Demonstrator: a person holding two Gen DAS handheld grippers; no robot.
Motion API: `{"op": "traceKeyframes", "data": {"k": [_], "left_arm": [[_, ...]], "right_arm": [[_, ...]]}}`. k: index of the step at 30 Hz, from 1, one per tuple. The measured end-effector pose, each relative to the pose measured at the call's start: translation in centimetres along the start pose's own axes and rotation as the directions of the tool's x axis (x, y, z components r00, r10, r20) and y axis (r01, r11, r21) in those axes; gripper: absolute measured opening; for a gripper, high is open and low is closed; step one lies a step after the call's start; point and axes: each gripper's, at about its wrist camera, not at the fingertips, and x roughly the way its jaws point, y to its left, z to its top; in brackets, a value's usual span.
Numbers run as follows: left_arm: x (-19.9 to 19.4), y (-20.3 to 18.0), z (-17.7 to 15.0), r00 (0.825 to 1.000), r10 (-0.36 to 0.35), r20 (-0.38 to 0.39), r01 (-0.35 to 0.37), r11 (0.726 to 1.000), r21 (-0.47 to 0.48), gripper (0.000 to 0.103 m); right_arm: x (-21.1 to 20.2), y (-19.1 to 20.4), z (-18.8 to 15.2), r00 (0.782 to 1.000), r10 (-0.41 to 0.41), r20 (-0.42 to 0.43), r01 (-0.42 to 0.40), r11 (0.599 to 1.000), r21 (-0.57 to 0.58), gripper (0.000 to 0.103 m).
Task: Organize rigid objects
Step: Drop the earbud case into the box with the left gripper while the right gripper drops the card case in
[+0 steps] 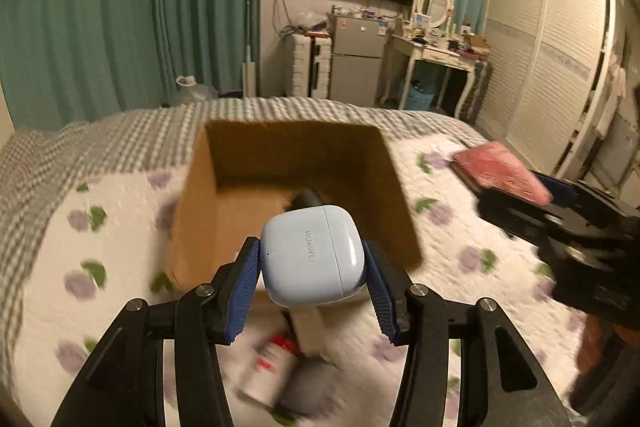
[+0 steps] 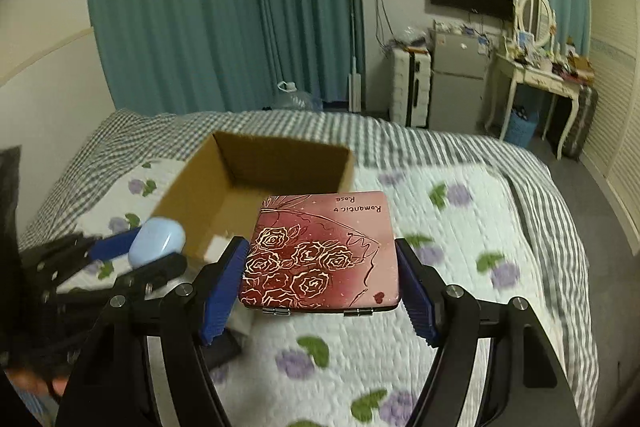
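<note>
My left gripper [image 1: 312, 263] is shut on a pale blue Huawei earbud case [image 1: 312, 259], held above the near rim of an open cardboard box [image 1: 200, 187] on the bed. A dark object [image 1: 306, 199] lies inside the box. My right gripper [image 2: 322, 267] is shut on a flat pink tin with a rose drawing [image 2: 324, 251], held just right of the box [image 2: 192, 187]. The left gripper [image 2: 132, 255] and earbud case [image 2: 158, 239] show in the right wrist view; the right gripper [image 1: 516, 191] with the pink tin [image 1: 500, 171] shows in the left wrist view.
A white bottle with a red label [image 1: 270, 367] and a grey object [image 1: 316, 391] lie on the floral quilt [image 1: 460, 227] below the left gripper. A dark flat item [image 2: 220, 351] lies under the right gripper. Fridge [image 1: 356, 63], dresser and wardrobe stand beyond the bed.
</note>
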Motion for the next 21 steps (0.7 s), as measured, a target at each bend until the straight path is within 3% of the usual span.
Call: {"op": "traceKeyframes", "data": {"k": [11,14,17,21], "left_arm": [[8.0,3.5,0.0,0.998,0.033,-0.046,-0.03,0.996,0.081,0.054],[8.7,3.7,-0.2,0.998,-0.005,-0.067,0.01,0.997,0.076,0.055],[8.4,3.6,-0.2,0.998,0.011,-0.056,-0.007,0.997,0.083,0.06],[6.7,3.9,0.1,0.999,-0.004,-0.038,0.007,0.997,0.075,0.061]], "right_arm": [[7.8,1.3,2.0,0.999,0.023,-0.039,-0.023,1.0,-0.016,0.072],[9.3,1.5,1.8,0.998,0.02,-0.051,-0.021,1.0,-0.017,0.072],[10.3,1.9,1.7,0.998,0.019,-0.057,-0.02,1.0,-0.02,0.072],[10.6,2.9,1.8,0.998,0.001,-0.061,-0.003,0.999,-0.032,0.072]]}}
